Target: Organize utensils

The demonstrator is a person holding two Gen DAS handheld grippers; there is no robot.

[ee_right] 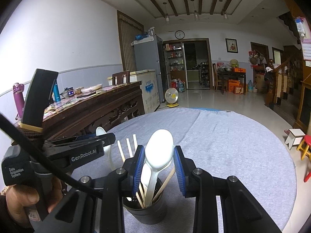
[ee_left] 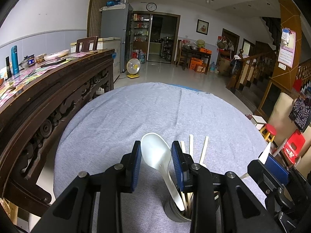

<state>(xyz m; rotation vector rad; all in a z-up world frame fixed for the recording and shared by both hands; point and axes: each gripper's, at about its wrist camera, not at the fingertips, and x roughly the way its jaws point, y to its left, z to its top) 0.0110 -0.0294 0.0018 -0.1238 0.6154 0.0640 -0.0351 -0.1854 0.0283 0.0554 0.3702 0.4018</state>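
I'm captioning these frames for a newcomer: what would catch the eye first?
A dark utensil holder stands on the round grey-clothed table, holding white plastic spoons and wooden chopsticks. Both blue-padded tools frame it: the right tool straddles one spoon bowl, the left tool another.

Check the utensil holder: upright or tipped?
Upright: the utensil holder stands on the grey cloth, with spoons and chopsticks standing in it.

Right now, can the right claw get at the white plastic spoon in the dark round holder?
Probably yes: the white plastic spoon stands in the dark round holder with its bowl between the blue pads of the right claw. Nothing blocks it; whether they press it I cannot tell.
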